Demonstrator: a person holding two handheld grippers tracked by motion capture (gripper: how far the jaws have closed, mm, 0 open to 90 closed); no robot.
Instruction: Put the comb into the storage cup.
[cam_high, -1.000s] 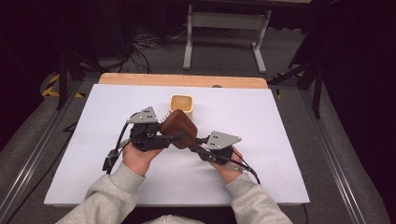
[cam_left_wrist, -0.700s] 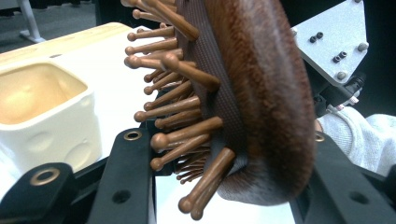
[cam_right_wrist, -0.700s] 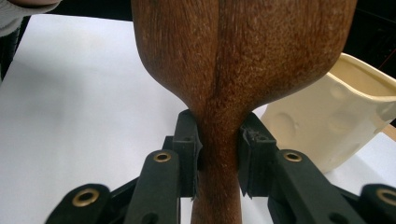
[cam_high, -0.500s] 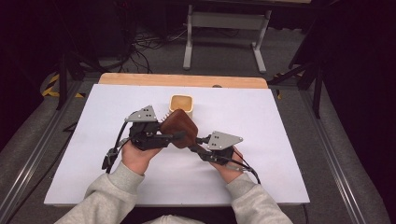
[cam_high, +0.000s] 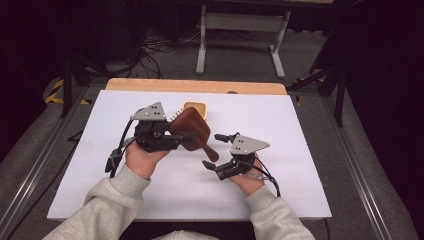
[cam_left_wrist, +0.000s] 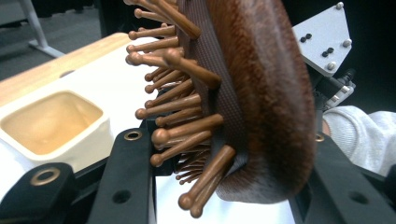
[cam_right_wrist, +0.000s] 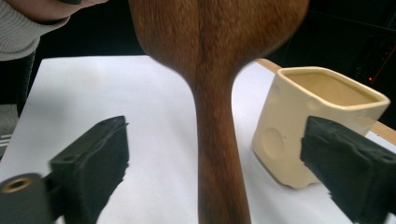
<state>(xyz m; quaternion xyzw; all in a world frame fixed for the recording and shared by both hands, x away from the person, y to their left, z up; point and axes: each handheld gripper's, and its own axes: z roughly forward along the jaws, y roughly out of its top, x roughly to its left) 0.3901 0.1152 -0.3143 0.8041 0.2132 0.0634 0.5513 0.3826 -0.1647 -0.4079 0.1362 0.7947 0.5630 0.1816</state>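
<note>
A brown wooden hairbrush (cam_high: 191, 130) hangs above the table with my left gripper (cam_high: 180, 134) shut on its head. In the left gripper view the black jaws flank the bristled head (cam_left_wrist: 261, 93), pins pointing left. My right gripper (cam_high: 212, 150) has just been opening; its jaws now stand wide on either side of the brush handle (cam_right_wrist: 217, 140) without touching it. A cream square cup (cam_high: 195, 107) stands on the table right behind the brush, open side up, and appears again as the cup (cam_right_wrist: 317, 121) beside the handle.
A white sheet (cam_high: 300, 130) covers the table, with a wooden strip (cam_high: 195, 86) along its far edge. Beyond the table are a metal stand's legs (cam_high: 240, 45) and cables on the dark floor. Bare sheet lies left and right of the hands.
The right gripper's jaws have spread apart off the brush handle. The left gripper has lifted the brush a little.
</note>
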